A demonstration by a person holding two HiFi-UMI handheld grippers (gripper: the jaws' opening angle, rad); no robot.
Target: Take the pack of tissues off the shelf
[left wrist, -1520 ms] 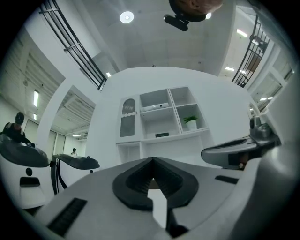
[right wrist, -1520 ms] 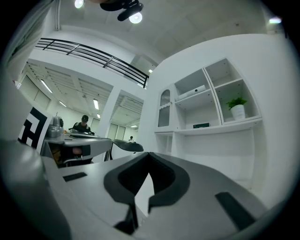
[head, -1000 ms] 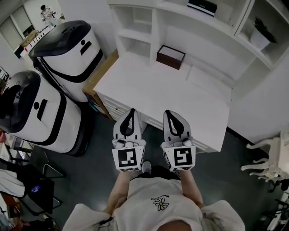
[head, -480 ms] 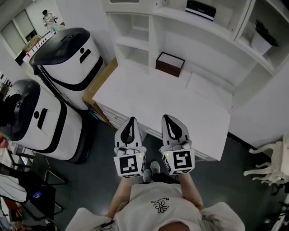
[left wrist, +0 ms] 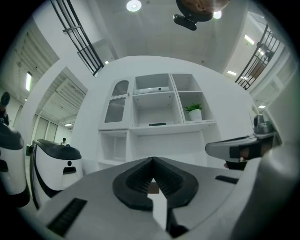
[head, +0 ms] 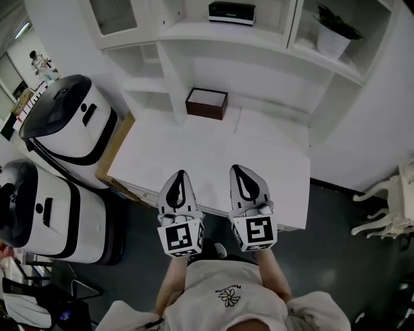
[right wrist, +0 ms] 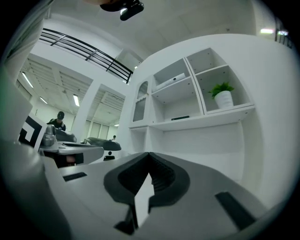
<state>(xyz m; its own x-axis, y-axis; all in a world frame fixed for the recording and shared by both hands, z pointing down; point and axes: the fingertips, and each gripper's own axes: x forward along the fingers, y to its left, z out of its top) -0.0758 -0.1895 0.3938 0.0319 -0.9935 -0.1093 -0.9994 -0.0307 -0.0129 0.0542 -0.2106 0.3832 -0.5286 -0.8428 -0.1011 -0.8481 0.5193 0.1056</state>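
Approach step, by my reading, with nothing grasped yet; two white machines (head: 61,123) stand at 9 o'clock of the desk (head: 272,174); the left gripper (head: 179,176) hovers over the desk's near edge, jaws pressed together and empty; a brown box (head: 207,103) sits on the desk at 12 o'clock from it; what I take for the pack of tissues (head: 231,11), dark and flat, lies on the shelf (head: 191,29) above, well apart from both tools; the right gripper (head: 238,170) is likewise closed on nothing; a potted plant (head: 333,32) stands at 1 o'clock; next, one gripper must rise, spread its jaws and meet the pack squarely.
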